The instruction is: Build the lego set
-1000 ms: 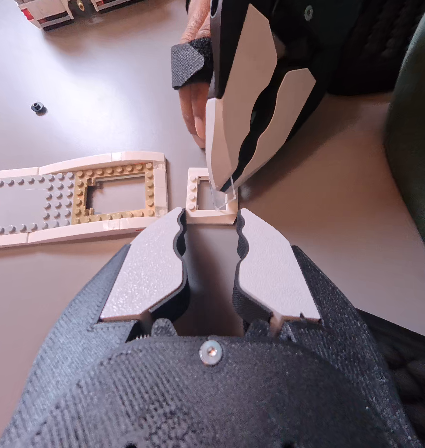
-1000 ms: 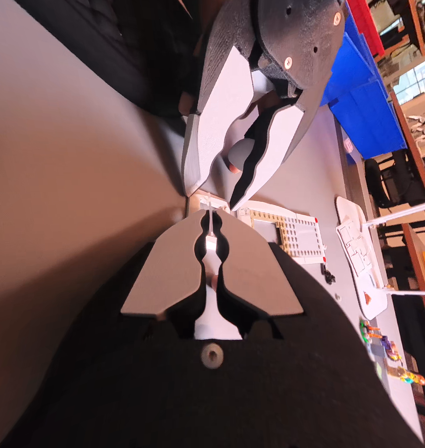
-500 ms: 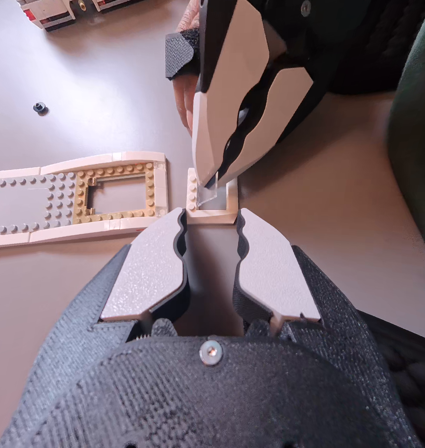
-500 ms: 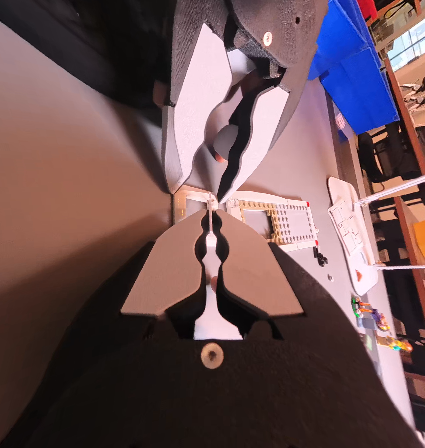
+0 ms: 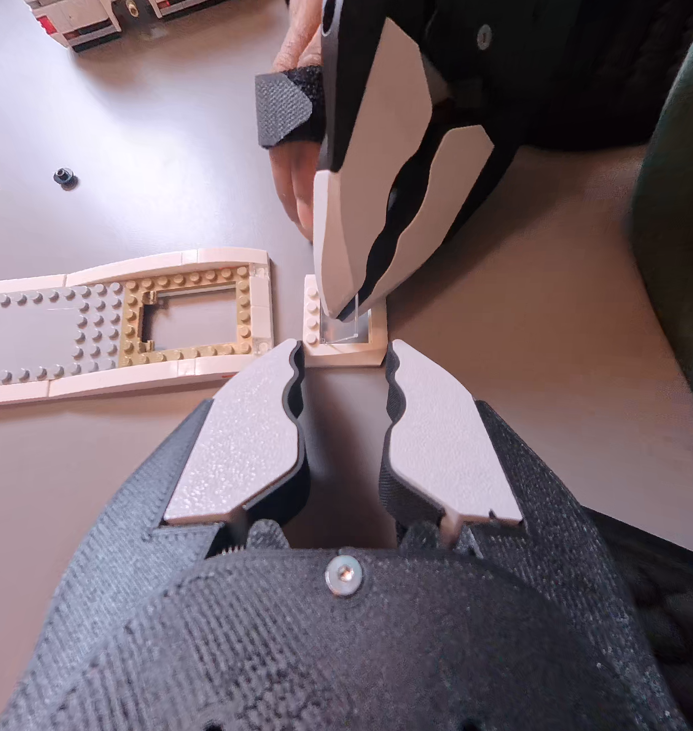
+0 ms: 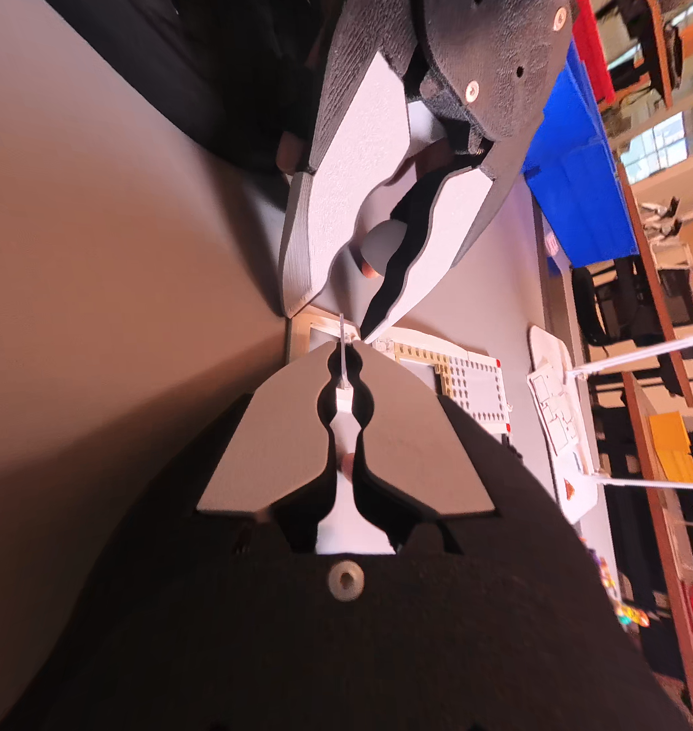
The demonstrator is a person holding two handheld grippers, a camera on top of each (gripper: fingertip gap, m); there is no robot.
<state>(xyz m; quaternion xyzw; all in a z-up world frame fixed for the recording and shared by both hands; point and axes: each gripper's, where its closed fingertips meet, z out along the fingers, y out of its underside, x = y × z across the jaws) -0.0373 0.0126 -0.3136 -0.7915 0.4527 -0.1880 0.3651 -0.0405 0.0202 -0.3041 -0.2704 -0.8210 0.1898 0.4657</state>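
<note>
Clear pane [image 5: 338,322] edge-on in right view [image 6: 342,356], face-on in left.

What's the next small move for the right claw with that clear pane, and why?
Probably ease the right claw straight down to seat the clear pane in the white frame. The pane stands pinched at its top edge, its lower edge already inside the frame's opening, and the left claw grips the frame's near edge on both sides, steadying it on the table.
</note>
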